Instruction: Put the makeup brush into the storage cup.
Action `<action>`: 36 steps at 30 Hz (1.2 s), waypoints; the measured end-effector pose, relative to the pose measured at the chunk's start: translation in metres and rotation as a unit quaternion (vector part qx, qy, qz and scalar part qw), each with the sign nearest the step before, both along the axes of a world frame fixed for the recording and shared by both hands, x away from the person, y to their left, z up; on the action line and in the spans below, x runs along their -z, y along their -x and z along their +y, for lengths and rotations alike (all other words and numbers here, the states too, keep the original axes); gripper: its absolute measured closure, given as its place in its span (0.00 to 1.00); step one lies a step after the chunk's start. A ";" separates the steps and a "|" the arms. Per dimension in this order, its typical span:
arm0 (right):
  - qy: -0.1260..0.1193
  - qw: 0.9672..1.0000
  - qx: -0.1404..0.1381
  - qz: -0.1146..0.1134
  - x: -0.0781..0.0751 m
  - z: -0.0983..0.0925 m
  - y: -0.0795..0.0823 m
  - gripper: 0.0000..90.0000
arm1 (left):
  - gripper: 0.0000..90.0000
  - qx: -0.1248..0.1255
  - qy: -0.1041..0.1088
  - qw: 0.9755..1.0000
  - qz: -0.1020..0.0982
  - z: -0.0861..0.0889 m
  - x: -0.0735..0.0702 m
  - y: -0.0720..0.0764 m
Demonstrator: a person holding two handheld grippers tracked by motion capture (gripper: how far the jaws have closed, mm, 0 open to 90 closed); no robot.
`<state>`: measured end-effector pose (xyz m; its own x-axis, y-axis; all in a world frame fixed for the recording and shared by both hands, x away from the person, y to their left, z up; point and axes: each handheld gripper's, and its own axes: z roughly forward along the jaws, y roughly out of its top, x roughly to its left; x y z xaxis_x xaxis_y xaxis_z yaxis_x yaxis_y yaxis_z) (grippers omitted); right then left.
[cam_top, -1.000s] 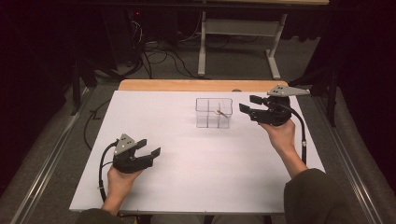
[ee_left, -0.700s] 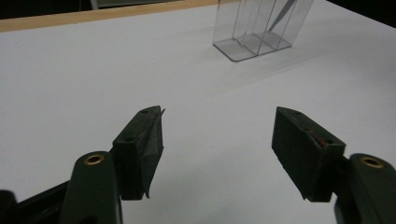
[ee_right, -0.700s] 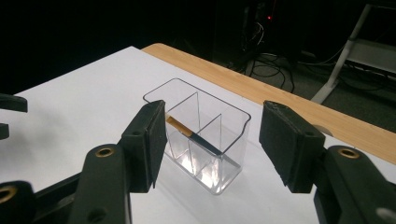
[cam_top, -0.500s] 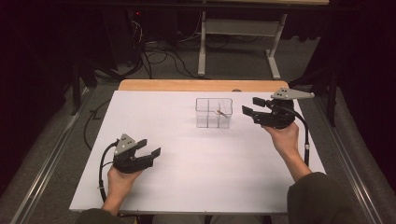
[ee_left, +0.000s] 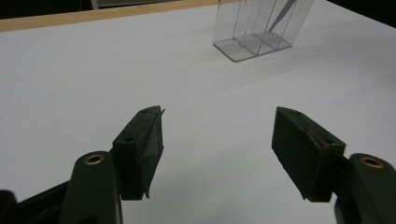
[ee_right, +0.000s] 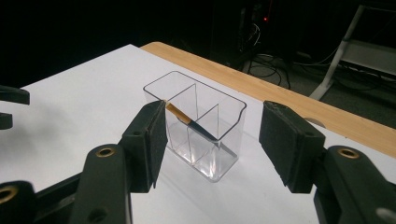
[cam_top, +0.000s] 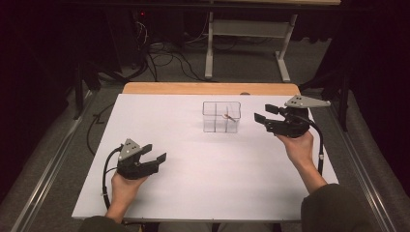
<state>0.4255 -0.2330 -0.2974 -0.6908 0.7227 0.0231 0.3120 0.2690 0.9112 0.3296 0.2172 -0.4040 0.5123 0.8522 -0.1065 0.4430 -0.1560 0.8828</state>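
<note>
The clear organizer's (ee_left: 261, 25) top is cut off; its slanted stick (ee_right: 189, 122) is perhaps a brush.

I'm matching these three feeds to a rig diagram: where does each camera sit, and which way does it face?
High view: above the person's side, facing forward and down on the white table; both forearms, left gripper, right gripper.
Left gripper view: on the left gripper, looking low across the table toward the clear box; two open fingers.
Right gripper view: on the right gripper, facing the box with the brush from close by.
All share the box.
</note>
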 end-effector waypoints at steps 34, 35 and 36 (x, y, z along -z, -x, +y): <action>-0.012 1.000 0.008 0.009 0.009 -0.019 0.020 0.49 | 0.38 0.000 0.002 1.000 -0.001 0.000 0.000 0.000; -0.014 1.000 0.008 0.009 0.009 -0.020 0.020 0.49 | 0.38 0.000 0.002 1.000 -0.001 0.000 0.000 0.000; -0.014 1.000 0.006 0.008 0.010 -0.020 0.021 0.49 | 0.38 0.000 0.002 1.000 -0.001 0.000 0.000 0.000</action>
<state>0.4047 -0.2530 -0.3070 -0.6808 0.7304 0.0547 0.3301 0.2393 0.9131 0.3294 0.2170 -0.4039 0.5127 0.8517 -0.1087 0.4417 -0.1531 0.8840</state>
